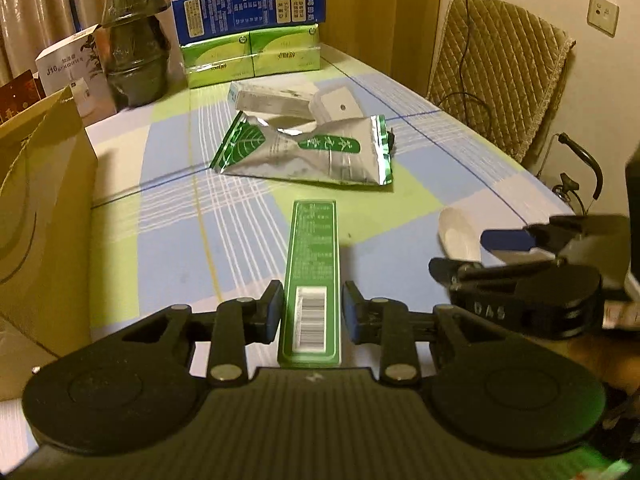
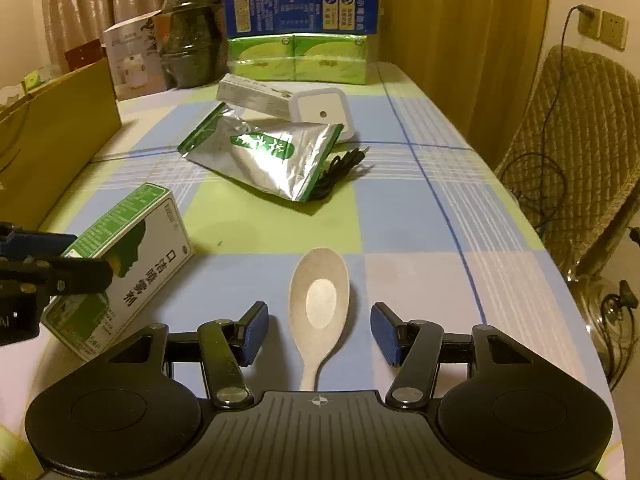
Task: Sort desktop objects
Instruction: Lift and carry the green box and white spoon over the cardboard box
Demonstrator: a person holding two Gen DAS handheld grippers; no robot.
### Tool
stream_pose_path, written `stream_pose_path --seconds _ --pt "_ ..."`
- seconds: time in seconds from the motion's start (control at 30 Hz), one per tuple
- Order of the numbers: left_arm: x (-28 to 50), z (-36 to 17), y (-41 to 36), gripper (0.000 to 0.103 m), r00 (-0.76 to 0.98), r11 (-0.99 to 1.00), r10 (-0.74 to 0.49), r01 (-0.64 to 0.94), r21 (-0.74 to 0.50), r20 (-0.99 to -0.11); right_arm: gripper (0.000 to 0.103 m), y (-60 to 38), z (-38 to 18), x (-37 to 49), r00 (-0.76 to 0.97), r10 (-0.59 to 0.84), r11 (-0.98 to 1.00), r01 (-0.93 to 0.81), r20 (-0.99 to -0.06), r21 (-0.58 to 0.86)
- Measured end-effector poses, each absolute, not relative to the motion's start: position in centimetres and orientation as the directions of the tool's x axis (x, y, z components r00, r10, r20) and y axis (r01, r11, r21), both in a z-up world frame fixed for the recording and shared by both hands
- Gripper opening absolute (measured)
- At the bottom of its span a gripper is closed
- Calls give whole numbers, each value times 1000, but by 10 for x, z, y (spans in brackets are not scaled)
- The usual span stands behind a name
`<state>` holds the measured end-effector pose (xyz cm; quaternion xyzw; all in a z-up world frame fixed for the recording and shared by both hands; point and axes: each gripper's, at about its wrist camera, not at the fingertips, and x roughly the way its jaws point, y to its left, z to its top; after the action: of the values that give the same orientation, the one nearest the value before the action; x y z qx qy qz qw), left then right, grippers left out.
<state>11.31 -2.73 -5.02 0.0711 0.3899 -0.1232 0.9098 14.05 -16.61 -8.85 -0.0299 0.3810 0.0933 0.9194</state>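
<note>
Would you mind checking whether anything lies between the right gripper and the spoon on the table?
Nothing visible does. The spoon lies flat on the tablecloth, already between the open fingers of the right gripper, with bare cloth on both sides. The green box sits off to its left, apart from it.

Your left gripper (image 1: 312,312) is matte black: a ribbed central plate with a small crosshair mark, two round discs at the sides, and jointed link arms fastened with silver rivets. Its fingers (image 1: 272,308) carry blue pads. Your right gripper (image 2: 318,334) is built the same way, with blue-faced fingers (image 2: 256,330); from the left wrist view its side shows pale raised lettering.
</note>
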Motion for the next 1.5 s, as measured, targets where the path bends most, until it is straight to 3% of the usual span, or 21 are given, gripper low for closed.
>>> stream_pose_path --seconds 0.13,0.43,0.77,0.9,1.5 --pt "121 -51 -30 29 667 958 -168 284 40 -726 54 -166 -88 142 700 144 984 -174 -700 28" --pt "140 -62 -35 29 623 944 -165 324 61 -765 40 -164 -88 144 704 147 983 -184 -695 21" --pt "149 -75 -36 27 569 943 -159 330 47 -807 38 -161 -89 146 709 136 984 -177 -692 12" --pt "148 -76 -35 26 569 948 -156 315 38 -807 30 -163 -87 145 705 135 984 -178 -696 11" --pt "132 -53 -26 25 603 966 -165 260 -4 -781 30 -161 -59 131 729 174 979 -200 -662 37"
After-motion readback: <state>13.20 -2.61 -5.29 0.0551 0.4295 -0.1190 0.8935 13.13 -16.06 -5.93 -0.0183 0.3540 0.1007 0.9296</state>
